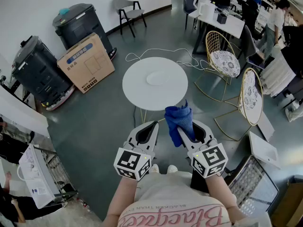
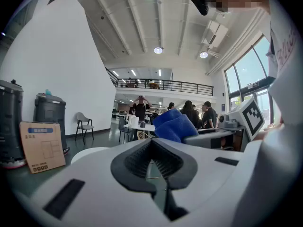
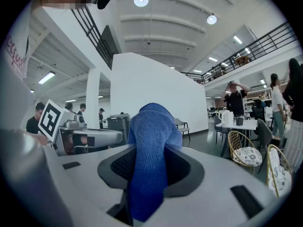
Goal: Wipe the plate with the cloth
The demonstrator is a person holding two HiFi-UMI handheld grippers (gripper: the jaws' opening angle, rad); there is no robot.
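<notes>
A white plate [image 1: 160, 78] lies on the round white table [image 1: 137, 86], ahead of both grippers and below them. My right gripper [image 1: 188, 128] is shut on a blue cloth [image 1: 179, 119], which bunches up above its jaws; the right gripper view has the cloth [image 3: 151, 141] clamped between the dark pads [image 3: 182, 171] of the right gripper [image 3: 150, 174]. My left gripper [image 1: 152, 125] is held beside it, level and to its left, jaws together with nothing in them. In the left gripper view the left gripper [image 2: 154, 162] is shut, and the cloth [image 2: 174, 125] shows to the right.
A cardboard box [image 1: 86, 63] and two black bins [image 1: 78, 22] stand at the left. A white cable [image 1: 161, 53] loops on the floor behind the table. Two gold wire chairs [image 1: 222, 60] are at the right. A wire rack [image 1: 253, 181] stands near my right side.
</notes>
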